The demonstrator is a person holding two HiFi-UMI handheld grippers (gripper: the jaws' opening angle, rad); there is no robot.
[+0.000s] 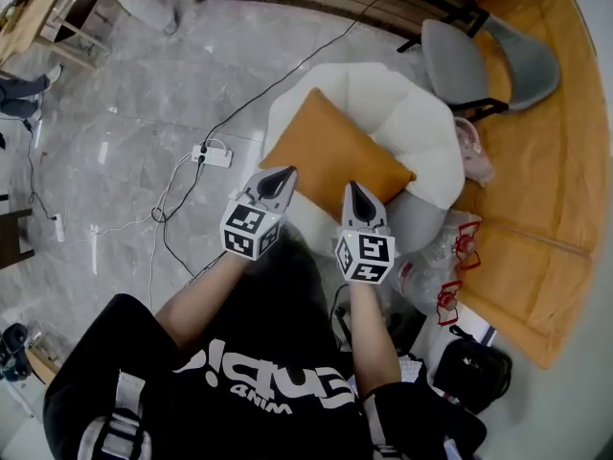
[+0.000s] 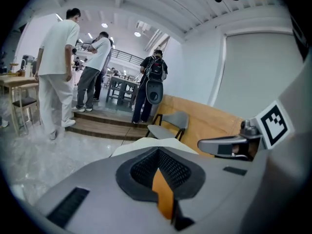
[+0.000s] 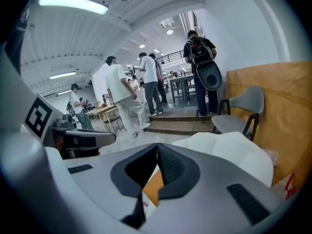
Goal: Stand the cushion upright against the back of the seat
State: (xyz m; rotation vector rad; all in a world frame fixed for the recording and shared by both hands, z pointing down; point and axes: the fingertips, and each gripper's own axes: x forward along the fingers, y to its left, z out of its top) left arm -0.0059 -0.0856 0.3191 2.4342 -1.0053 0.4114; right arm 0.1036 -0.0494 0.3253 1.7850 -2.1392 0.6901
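The white padded round seat (image 1: 421,132) carries the orange square fabric cushion (image 1: 330,156), lying flat, not yet upright. The left tongs (image 1: 286,172) and right tongs (image 1: 351,187) are closed and empty at its 6 o'clock edge. They should open, pinch that edge and tip it toward 1 o'clock. The clear plastic bags (image 1: 450,249) at 4 o'clock have unclear contents.

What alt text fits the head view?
Seen from above, an orange cushion lies on a white padded seat, not yet stood up. The left gripper and right gripper, both shut, point at the cushion's near edge; whether they touch it cannot be told. A grey chair stands beyond, and a power strip lies on the floor.
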